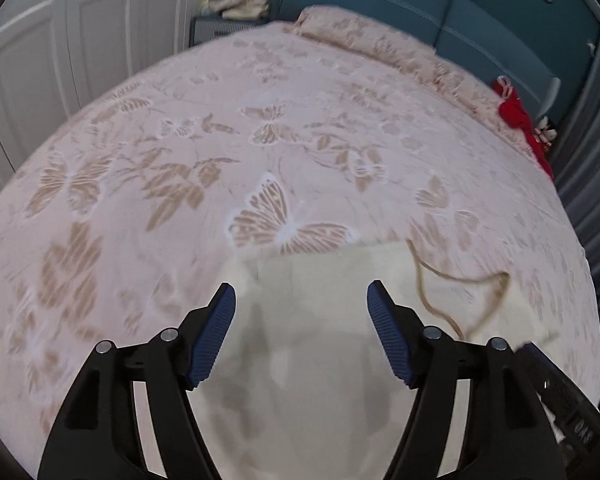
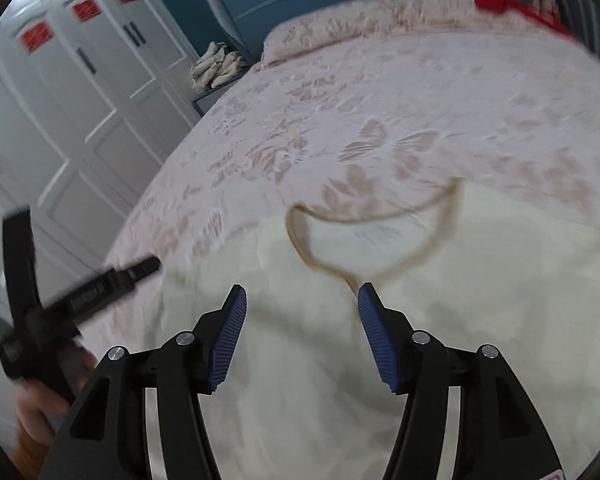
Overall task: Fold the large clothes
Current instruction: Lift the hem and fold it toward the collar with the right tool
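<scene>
Bedspread (image 1: pixel 260 120) lies open beyond the cream garment (image 1: pixel 308 360).

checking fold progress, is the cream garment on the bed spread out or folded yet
Mostly spread: the cream garment lies flat on the bedspread, its tan neckline open on top. Its lower part is out of view, so a fold there cannot be ruled out.

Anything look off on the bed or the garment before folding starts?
Nothing damaged or spilled. The cream garment lies loose on the butterfly bedspread, its tan-trimmed neckline skewed and the fabric rumpled rather than flat. Left gripper and right gripper are both open and hold nothing. The red item near the pillow is unrelated.
</scene>
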`<state>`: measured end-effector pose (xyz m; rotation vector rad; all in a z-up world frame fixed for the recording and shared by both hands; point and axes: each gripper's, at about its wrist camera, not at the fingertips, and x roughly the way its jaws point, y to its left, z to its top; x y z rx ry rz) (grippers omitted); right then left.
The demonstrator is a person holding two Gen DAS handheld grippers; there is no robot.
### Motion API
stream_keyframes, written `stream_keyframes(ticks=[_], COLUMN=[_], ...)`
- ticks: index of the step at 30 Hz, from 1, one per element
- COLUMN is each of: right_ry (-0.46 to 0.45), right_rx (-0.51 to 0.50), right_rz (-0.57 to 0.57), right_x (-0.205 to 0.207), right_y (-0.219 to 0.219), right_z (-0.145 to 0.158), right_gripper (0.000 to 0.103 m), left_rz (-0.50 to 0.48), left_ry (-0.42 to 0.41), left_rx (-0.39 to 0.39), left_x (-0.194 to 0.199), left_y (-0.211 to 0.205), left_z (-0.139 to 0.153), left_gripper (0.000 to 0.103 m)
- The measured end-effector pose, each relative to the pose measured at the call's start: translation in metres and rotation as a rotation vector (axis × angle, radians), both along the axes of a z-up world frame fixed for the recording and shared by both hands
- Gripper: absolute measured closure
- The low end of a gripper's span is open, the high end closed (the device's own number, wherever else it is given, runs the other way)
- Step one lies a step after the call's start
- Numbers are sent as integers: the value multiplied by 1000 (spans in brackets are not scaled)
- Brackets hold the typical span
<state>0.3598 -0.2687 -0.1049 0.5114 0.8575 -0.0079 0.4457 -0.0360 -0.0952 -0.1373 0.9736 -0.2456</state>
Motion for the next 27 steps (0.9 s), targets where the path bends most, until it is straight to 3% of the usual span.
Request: stream_keyframes(ticks=[4,7,8,11,15,19,24,27], right_ry=[106,146,149,115,26,38,50,25], right_rx=[-4,43,51,2,-65,-109,-49,-41], right_rz=[11,34,50,131,78,54,45,2], right_x=[70,96,98,97,80,87,92,79], right_y=[4,10,14,28,32,34,23,16], right_z=[-38,-64,-70,-76,-72,-87,-93,-75], right_gripper=[45,47,56,101,102,103,103,98], left_rz=[18,9,6,6,10,13,14,15], left_ry=[56,40,28,-11,-80,-109,-123,-122], left_rx=[45,95,110,128,154,175,249,281], left_x=[36,39,37,31,22,19,20,21], left_y=[-9,-15,-16,-15,-18,-20,-32,-35], left_z=[-37,-55,-61,-72,-79,-82,-88,-88], left_gripper=[37,37,37,37,36,35,32,30])
